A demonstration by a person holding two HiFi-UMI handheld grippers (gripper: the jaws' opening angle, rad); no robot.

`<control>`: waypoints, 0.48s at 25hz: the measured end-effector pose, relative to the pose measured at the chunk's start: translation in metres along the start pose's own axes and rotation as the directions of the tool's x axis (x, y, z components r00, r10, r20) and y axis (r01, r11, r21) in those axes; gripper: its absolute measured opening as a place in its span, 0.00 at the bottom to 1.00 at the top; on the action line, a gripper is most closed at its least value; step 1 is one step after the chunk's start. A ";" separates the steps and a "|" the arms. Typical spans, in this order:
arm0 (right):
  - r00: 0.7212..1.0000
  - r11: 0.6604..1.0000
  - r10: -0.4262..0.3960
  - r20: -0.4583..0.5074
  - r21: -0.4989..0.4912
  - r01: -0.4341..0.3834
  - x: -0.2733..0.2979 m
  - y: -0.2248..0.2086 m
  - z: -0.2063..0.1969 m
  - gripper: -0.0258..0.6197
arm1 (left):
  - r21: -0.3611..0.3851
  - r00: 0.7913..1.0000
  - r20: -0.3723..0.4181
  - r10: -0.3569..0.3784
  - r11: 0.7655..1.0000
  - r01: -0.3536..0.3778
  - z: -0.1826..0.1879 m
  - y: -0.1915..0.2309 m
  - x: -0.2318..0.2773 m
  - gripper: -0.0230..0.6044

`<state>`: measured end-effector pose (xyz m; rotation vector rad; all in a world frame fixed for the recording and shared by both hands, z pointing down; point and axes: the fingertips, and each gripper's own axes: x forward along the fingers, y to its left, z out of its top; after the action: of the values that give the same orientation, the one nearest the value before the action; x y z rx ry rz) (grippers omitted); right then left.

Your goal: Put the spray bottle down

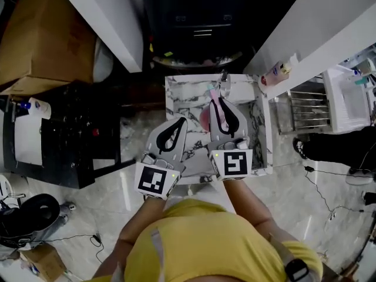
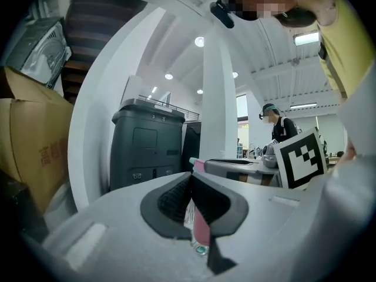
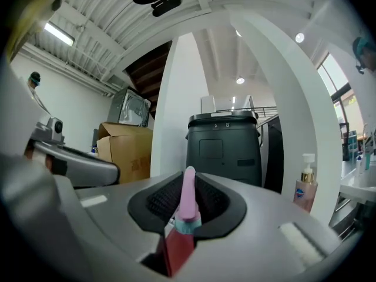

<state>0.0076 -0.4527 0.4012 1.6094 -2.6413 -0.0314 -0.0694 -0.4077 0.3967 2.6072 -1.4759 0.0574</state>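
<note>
My right gripper (image 1: 219, 101) is shut on the spray bottle (image 1: 205, 118), which hangs over a marble-topped table (image 1: 182, 96). In the right gripper view the bottle's pink top (image 3: 188, 195) stands up between the dark pads, with a teal collar and the red body below; that gripper (image 3: 188, 184) points level. My left gripper (image 1: 179, 121) sits just left of it, over the table's near edge, with its tips touching. In the left gripper view the left gripper (image 2: 191, 178) shows a strip of pink and clear plastic in the slit under the tips; I cannot tell whether that is gripped.
A soap pump bottle (image 1: 276, 72) stands on the white counter to the right, beside a wire rack (image 1: 305, 107). A cardboard box (image 1: 41, 34) and black cabinet (image 1: 70, 140) are on the left. A dark bin (image 3: 226, 148) stands ahead between white pillars. Another person (image 2: 276, 128) stands far off.
</note>
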 end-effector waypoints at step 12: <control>0.997 0.997 -0.075 -0.035 -0.038 0.073 0.072 0.000 -0.052 0.13 | -0.032 0.998 -0.050 -0.027 0.999 0.026 -0.030 0.046 0.035 0.04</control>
<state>-0.0225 -0.5166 0.4550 1.6792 -2.5385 -0.0531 -0.0893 -0.4560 0.4354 2.5804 -1.4136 0.0959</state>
